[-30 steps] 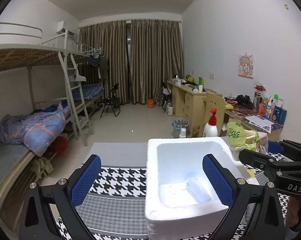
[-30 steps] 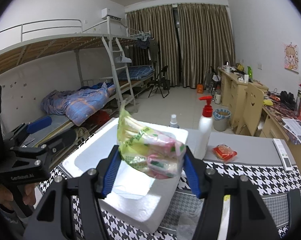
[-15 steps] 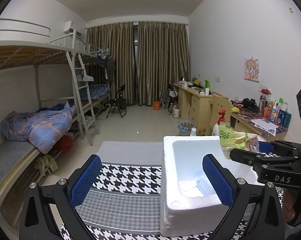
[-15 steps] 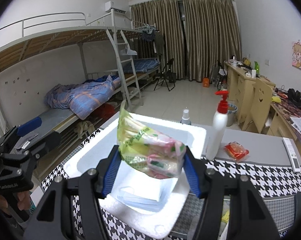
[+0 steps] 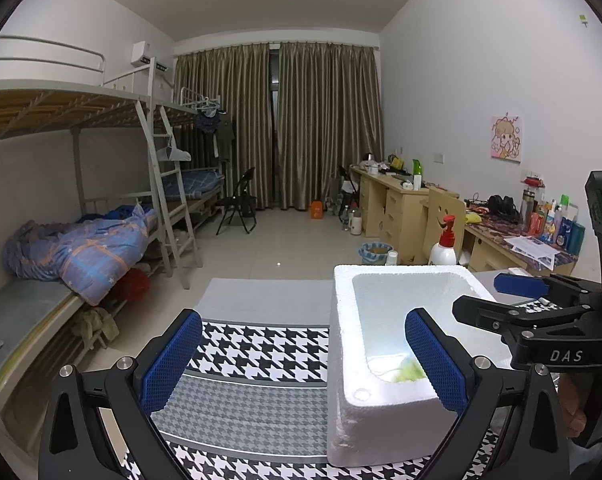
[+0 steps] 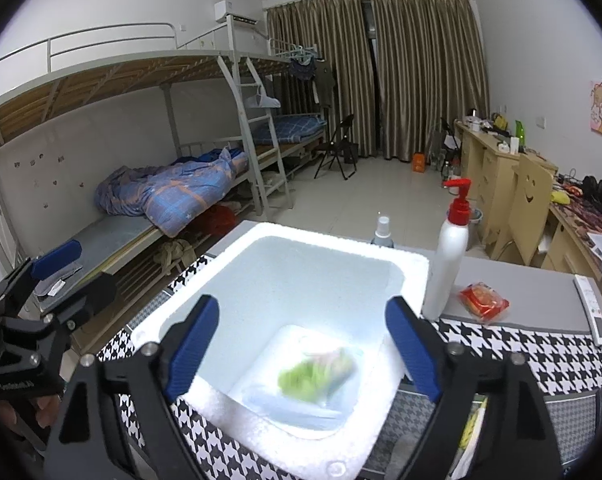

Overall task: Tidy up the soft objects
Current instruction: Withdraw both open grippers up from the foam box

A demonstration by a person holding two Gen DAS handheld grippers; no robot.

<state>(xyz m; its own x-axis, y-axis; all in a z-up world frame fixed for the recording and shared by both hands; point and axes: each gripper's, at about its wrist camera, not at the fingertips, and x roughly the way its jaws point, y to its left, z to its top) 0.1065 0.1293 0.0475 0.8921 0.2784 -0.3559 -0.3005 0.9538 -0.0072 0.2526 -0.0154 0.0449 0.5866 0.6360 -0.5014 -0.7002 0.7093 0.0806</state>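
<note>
A white foam box (image 6: 333,240) stands on the houndstooth cloth. A green and pink soft packet (image 6: 319,374), blurred, lies on a pale blue pack on the box floor. My right gripper (image 6: 303,308) hovers over the box with its jaws opening, and nothing is between them. In the left wrist view the foam box (image 5: 381,270) is at the right, a bit of the green packet (image 5: 411,372) shows inside, and the right gripper (image 5: 501,298) hangs above its far rim. My left gripper (image 5: 303,320) stands open and empty over the cloth, left of the box.
A white pump bottle with a red top (image 6: 449,256) and a small spray bottle (image 6: 382,232) stand behind the box. A red packet (image 6: 483,300) and a remote (image 6: 593,308) lie at the right. Bunk beds, desks and open floor lie beyond.
The green packet has left the right gripper's jaws and dropped into the foam box. Those jaws now stand wider. The left gripper stays open, with the box further right in its view.
</note>
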